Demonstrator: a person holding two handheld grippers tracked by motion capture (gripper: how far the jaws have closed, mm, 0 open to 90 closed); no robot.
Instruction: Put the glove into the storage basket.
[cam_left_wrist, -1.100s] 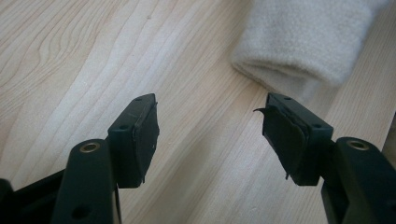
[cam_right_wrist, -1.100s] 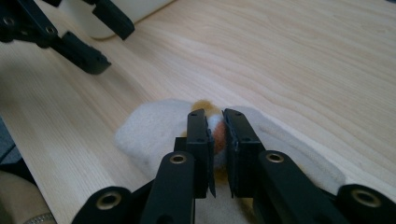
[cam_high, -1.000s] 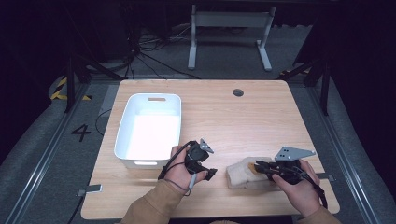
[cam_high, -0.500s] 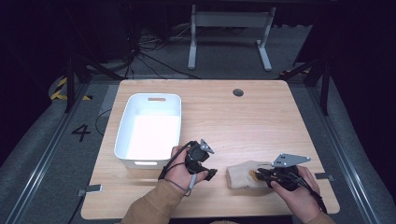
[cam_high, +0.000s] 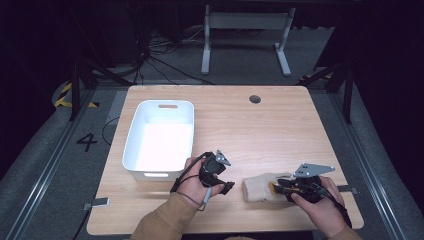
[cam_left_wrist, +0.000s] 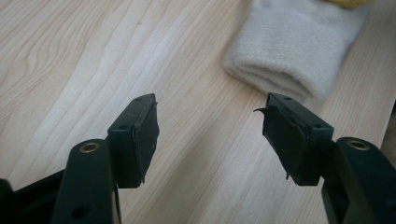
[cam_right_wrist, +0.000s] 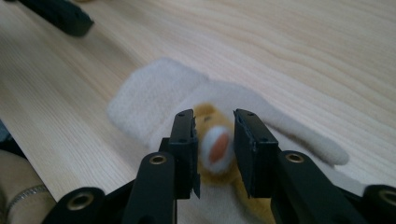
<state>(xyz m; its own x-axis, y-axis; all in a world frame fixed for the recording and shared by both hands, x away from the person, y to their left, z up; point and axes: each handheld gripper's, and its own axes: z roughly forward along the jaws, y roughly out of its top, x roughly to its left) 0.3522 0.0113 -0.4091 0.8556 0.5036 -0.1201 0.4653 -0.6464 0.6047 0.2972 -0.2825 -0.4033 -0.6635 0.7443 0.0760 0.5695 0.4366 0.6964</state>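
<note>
A soft cream mitten (cam_high: 259, 188) lies flat on the wooden counter (cam_high: 280, 130), near the front edge and toward the right side. It has a little yellow and orange patch (cam_right_wrist: 215, 148) sewn on it.

The right tool (cam_high: 281, 185) is low over the mitten. In the right gripper view its two black jaws sit on both sides of the yellow and orange patch (cam_high: 273, 187) and squeeze in on it, so the right tool (cam_right_wrist: 215, 150) is pinching the mitten (cam_right_wrist: 159, 102) there. The mitten's thumb part pokes out to the right in that view. The picture is a bit blurry there, so the small details of the patch are hard to see.

The left tool (cam_high: 226, 187) is just to the left of the mitten, and it does not touch it. In the left gripper view its jaws stand wide apart with nothing but bare wood between them, so the left tool (cam_left_wrist: 209, 133) is let go and empty. The folded cuff of the mitten (cam_left_wrist: 299, 51) lies just past the jaw tips.

A white plastic tub (cam_high: 131, 150) stands on the left part of the counter, just behind the left hand (cam_high: 192, 181). A small round hole (cam_high: 255, 99) is in the counter near the back edge. The right hand (cam_high: 324, 210) holds its tool close to the front right corner.
</note>
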